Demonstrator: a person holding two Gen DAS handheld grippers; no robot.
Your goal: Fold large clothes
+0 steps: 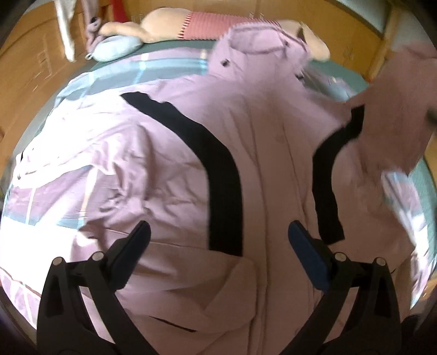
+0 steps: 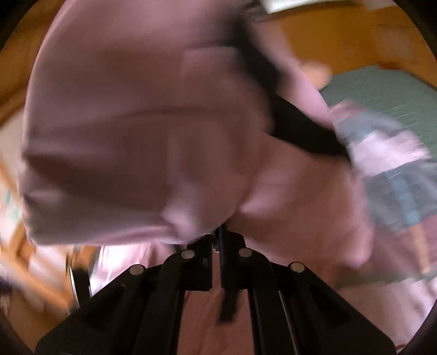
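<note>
Right hand-held gripper (image 2: 218, 237) clamping lilac coat (image 1: 267, 153), left hand-held gripper (image 1: 218, 243) spread above it

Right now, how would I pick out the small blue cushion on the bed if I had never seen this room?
Start at the bed with the pink coat spread across it, and look to its far end. There the long cream plush toy lies along the edge. The cushion sits by the toy's left end: pale blue, rounded, plain, unlike the striped pink-and-blue bedding.

No text, label, brand, number or sign can be read in either view; both pictures are blurred, and no surface shows legible writing.
</note>
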